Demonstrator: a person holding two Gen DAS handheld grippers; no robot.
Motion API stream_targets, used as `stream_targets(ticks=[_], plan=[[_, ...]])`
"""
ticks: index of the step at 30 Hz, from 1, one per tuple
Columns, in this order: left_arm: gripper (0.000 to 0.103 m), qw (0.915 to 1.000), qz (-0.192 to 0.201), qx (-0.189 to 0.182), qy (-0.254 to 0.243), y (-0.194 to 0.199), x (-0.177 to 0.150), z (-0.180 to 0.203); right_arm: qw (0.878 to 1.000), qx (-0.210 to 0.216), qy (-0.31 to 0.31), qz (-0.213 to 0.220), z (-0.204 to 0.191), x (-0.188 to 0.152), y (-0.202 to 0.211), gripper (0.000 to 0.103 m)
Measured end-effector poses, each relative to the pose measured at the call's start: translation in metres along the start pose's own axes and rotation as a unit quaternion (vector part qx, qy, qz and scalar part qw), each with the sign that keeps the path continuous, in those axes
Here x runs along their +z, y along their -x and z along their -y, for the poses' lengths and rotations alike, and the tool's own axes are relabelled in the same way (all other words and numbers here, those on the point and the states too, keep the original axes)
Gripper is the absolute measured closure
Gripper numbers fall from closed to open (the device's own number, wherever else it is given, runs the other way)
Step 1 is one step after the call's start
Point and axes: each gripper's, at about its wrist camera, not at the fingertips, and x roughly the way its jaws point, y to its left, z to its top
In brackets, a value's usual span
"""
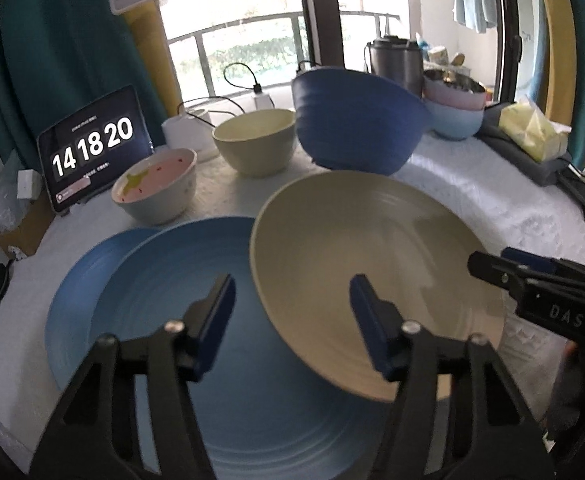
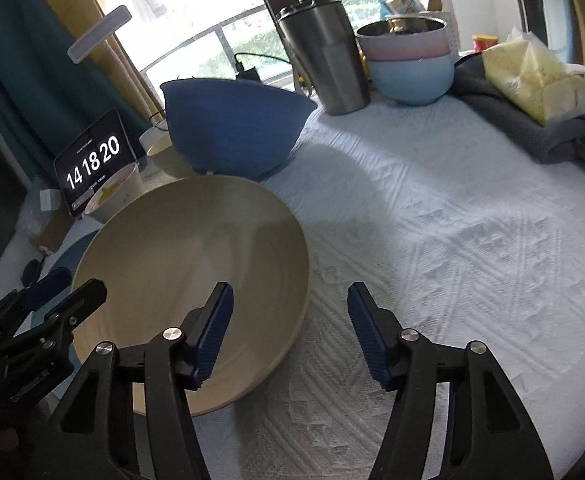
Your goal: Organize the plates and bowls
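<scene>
Three plates [image 1: 376,276] ahead of the tongs: two blue, one beige. Six bowls [image 1: 254,140] beyond them, three of those stacked.

You can read "14 18 20" in large white digits on the dark tablet screen [image 1: 92,148], propped at the desk's far left; the small lines around them are too fine to make out. The right hand-held gripper [image 1: 488,264] carries the letters "DAS" on its black body.
</scene>
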Motion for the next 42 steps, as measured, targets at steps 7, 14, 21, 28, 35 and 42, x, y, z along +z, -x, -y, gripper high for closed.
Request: stream_targets(ticks=[7, 14, 21, 28, 35, 42], plan=[[0.057, 0.9997, -0.02, -0.014, 0.001, -0.008, -0.005, 0.005, 1.0, 0.001, 0.006, -0.023, -0.001, -0.001, -0.006, 0.061], [0.061, 0.9996, -0.02, -0.017, 0.009, -0.004, -0.007, 0.003, 0.999, -0.026, 0.014, -0.022, -0.002, -0.001, -0.004, 0.079], [0.061, 0.9997, -0.005, -0.023, 0.008, 0.008, -0.009, 0.004, 0.999, -0.036, 0.015, -0.008, -0.006, -0.005, 0.007, 0.079], [0.061, 0.9994, 0.008, -0.029, 0.017, 0.023, -0.015, -0.004, 0.999, -0.042, 0.021, 0.007, -0.016, -0.009, 0.022, 0.079], [0.061, 0.9987, 0.029, -0.029, 0.029, 0.04, -0.022, -0.019, 0.998, -0.045, 0.033, 0.015, -0.033, -0.015, 0.031, 0.079], [0.061, 0.9979, 0.042, -0.026, 0.043, 0.051, -0.03, -0.038, 0.998, -0.047, 0.045, 0.015, -0.055, -0.021, 0.033, 0.079]])
